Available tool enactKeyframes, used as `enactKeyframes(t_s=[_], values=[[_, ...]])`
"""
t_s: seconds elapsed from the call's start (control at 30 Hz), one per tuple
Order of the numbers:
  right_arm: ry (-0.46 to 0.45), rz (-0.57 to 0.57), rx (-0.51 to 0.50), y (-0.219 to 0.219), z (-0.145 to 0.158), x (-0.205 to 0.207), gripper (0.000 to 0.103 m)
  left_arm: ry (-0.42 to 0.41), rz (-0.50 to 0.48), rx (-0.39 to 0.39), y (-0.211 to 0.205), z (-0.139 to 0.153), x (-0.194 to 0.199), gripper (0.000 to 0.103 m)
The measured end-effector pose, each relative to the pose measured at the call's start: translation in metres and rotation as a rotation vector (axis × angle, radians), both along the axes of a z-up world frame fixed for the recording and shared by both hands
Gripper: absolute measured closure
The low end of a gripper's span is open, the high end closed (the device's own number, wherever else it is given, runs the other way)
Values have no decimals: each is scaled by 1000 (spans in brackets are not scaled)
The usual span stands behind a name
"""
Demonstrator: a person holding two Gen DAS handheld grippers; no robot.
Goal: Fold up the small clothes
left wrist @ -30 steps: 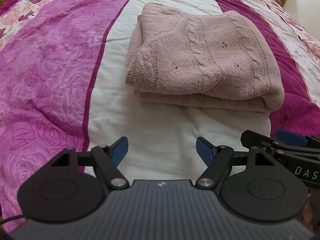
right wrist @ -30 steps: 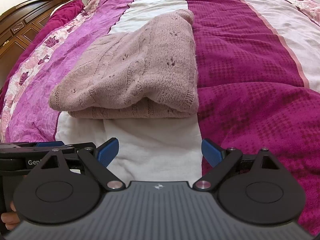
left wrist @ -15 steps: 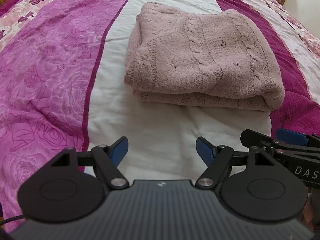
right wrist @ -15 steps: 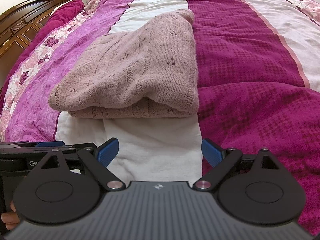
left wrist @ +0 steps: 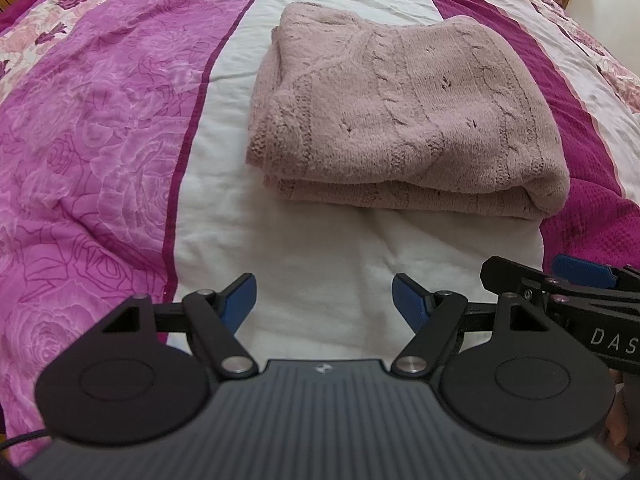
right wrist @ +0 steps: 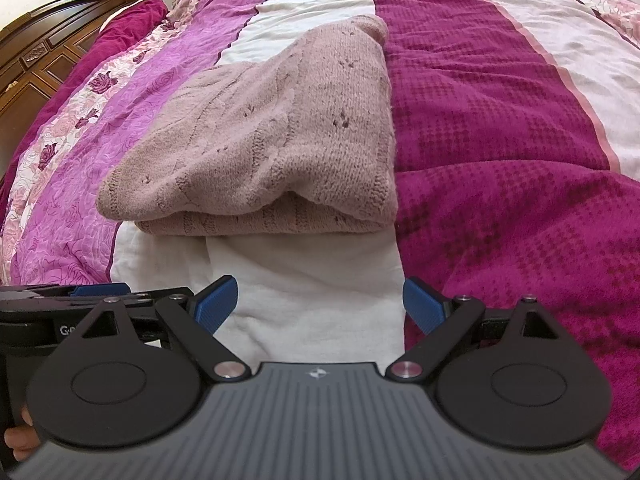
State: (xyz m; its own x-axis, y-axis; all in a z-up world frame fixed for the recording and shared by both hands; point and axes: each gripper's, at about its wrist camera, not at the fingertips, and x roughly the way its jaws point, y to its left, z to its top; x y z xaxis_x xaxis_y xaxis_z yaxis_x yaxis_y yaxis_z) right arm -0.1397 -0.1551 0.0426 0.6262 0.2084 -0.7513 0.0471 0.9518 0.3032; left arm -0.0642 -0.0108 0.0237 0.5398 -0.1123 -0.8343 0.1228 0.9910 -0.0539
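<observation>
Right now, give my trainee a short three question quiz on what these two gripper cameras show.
1. True or false: the pink sweater lies folded on the bedspread.
2. The left gripper is: A open and empty, B shut on the sweater, C shut on the bedspread.
3. Fill in: the cloth right under the right gripper is the bedspread's ____ stripe.

Key: 1 true; 2 A; 3 white.

Soft, even daylight, no glare, only a faint shadow under the folded dusty-pink cable-knit sweater (left wrist: pixel 404 120) on the magenta, pink and white striped quilted bedspread (left wrist: pixel 100 128); strong fisheye bowing at frame edges, stripes curving, focus fairly sharp throughout.
</observation>
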Motion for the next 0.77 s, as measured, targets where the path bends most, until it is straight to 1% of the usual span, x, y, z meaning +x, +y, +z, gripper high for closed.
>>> enactKeyframes(t_s=[0.77], values=[[3,0,2,-1,-1,-1,9,4,-1,4,-1,-1,-2,27]])
